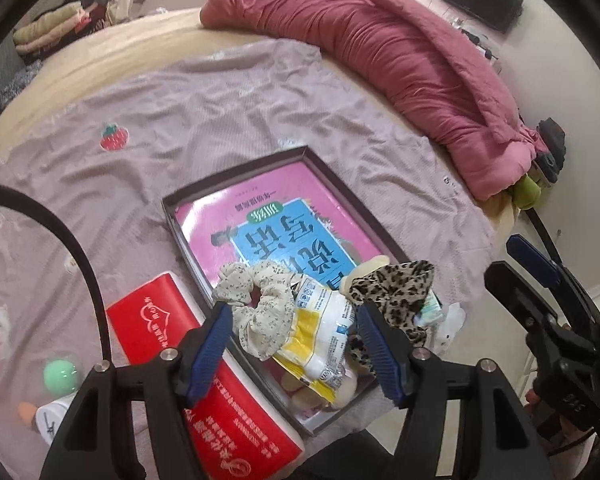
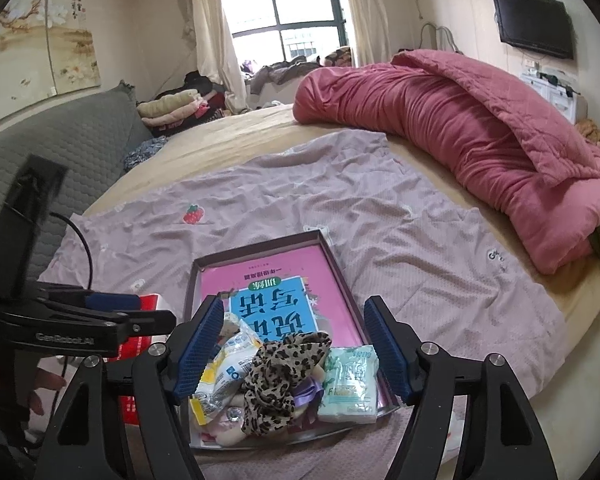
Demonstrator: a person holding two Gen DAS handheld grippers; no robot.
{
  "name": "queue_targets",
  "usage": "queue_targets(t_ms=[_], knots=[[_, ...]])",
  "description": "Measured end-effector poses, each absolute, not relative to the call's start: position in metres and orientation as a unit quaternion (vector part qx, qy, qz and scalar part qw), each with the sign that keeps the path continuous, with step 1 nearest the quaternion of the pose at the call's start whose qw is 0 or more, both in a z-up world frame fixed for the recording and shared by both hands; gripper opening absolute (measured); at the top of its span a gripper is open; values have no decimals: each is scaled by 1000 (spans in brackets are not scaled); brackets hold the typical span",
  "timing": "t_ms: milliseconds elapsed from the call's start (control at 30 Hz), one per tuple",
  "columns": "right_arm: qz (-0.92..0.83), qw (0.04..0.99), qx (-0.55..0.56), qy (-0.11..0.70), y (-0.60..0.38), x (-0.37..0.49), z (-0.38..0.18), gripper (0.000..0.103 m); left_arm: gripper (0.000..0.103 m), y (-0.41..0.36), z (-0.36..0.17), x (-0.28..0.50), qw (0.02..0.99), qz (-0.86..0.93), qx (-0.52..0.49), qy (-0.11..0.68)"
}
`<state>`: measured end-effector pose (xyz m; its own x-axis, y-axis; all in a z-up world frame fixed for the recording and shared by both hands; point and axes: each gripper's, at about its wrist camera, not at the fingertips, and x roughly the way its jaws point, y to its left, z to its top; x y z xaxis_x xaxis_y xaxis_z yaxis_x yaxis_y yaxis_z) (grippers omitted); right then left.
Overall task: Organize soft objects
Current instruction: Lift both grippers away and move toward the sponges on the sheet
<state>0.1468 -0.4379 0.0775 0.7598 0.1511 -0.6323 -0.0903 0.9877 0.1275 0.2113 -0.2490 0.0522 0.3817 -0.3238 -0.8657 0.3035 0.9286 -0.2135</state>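
Looking along my left tongs, I hold the jaws apart and empty above the near end of the box, where a floral scrunchie, a snack bag and a leopard scrunchie lie heaped on a pink book, apparently gathered there for sorting. Through the right view, my right tongs also stand open and empty over the same heap and a tissue pack, the box resting on a lilac sheet across the bed, with a rolled pink quilt behind.

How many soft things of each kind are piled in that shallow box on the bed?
Scrunchies: 2, floral scrunchie and leopard scrunchie
Plastic packets: 2, yellow-and-white packet and green tissue packet
Purple ribbon: 1
Total: 5, others underneath unclear
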Motion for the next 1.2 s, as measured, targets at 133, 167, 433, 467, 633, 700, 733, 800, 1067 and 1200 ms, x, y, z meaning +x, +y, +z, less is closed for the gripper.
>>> queue_targets(t_ms=[133,167,433,467,633,700,733,800,1067,1200], knots=[[65,940,41,331,-434,138,87,74,70,-244,68,197,841,-190,-6,506],[66,942,39,328,-433,135,90,74,70,-243,71,195,843,-190,-5,503],[88,949,23,303,-411,120,115,75,71,-219,94,167,858,-184,-11,480],[93,949,21,301,-407,118,117,75,71,-214,97,164,860,-182,-12,477],[123,948,5,293,-378,116,128,75,71,-177,114,148,872,-161,-26,462],[136,947,-2,292,-364,116,132,75,72,-158,120,142,876,-151,-32,458],[143,946,-5,291,-356,116,133,75,72,-147,123,139,878,-143,-35,455],[159,943,-11,291,-340,116,135,75,72,-121,128,133,882,-123,-43,453],[223,930,-39,291,-272,115,145,75,72,-22,122,111,888,-45,-85,449],[257,916,-57,304,-229,121,144,75,72,25,103,98,881,-5,-108,461]])
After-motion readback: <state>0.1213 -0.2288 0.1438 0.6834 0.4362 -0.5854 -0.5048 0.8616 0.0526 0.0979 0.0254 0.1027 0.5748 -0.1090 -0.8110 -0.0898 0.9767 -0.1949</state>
